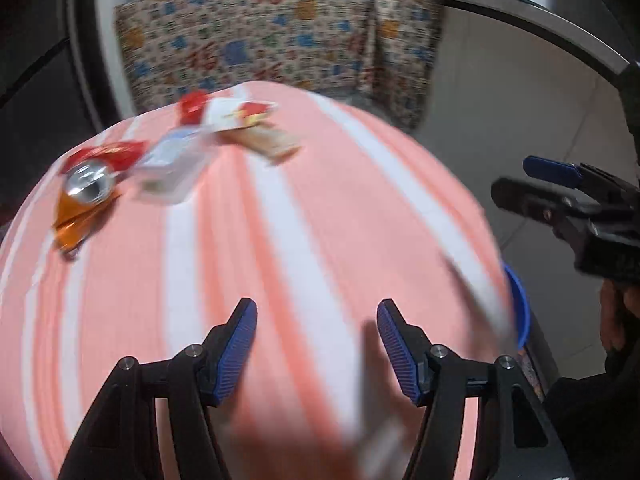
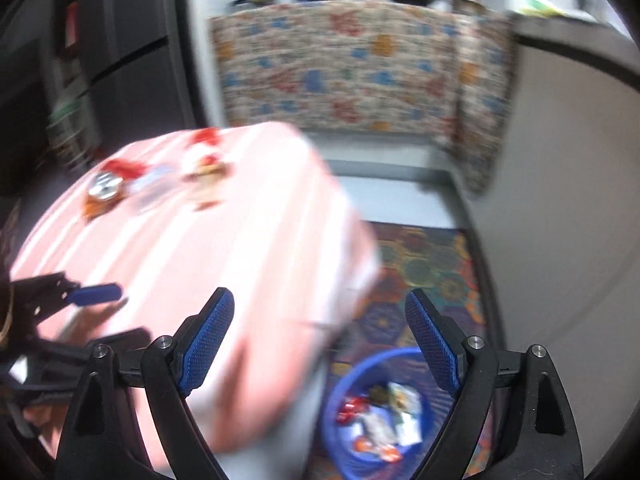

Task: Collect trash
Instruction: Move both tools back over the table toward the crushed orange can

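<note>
Both tongs are spread with nothing between the pads: the left tongs [image 1: 316, 344] hover over the pink striped surface [image 1: 280, 220], and the right tongs [image 2: 320, 344] hang past its corner, above the blue basket [image 2: 332, 396] on the patterned floor mat [image 2: 424, 264]. The basket sits low beside the surface, evidently so that items can be dropped straight down into it; it already contains several wrappers [image 2: 384, 424]. The remaining trash lies grouped at the far left of the surface: a silver-topped can [image 1: 89, 186] resting on an orange wrapper [image 1: 76, 220], a red wrapper [image 1: 116, 156], a clear packet [image 1: 172, 168], and a red-and-white carton [image 1: 236, 116] over a tan packet [image 1: 268, 142]. Both views are blurred, so finer labels cannot be read. My judgement: collection is partly done, and the far cluster is the next target.
</note>
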`<move>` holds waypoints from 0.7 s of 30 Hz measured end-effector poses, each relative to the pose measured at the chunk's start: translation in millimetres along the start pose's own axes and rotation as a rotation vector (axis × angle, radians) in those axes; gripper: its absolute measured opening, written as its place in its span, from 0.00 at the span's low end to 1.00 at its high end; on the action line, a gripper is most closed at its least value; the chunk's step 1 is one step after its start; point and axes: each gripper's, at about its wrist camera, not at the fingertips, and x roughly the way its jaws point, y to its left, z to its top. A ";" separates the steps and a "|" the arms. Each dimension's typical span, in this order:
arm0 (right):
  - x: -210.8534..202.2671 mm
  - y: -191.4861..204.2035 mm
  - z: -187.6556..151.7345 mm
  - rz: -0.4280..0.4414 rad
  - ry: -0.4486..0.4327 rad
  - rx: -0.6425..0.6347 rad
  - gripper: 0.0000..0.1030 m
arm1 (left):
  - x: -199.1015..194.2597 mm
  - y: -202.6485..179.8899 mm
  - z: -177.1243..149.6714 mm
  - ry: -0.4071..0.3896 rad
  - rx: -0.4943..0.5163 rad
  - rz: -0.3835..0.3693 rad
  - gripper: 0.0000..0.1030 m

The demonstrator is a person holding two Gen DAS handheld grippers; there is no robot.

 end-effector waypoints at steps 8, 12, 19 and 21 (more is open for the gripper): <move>47.8 100.0 -5.6 0.136 0.094 -0.180 0.86 | -8.4 93.6 -25.3 0.010 -0.068 0.117 0.62; 58.1 133.3 -11.6 0.155 0.113 -0.248 0.86 | -13.4 124.0 -29.1 0.009 -0.101 0.144 0.71; 76.2 149.9 -11.0 0.175 0.151 -0.262 0.89 | -5.6 167.8 -18.7 0.002 -0.130 0.143 0.80; 80.1 150.6 -11.7 0.182 0.156 -0.253 0.92 | 3.5 177.5 -10.3 0.017 -0.105 0.130 0.92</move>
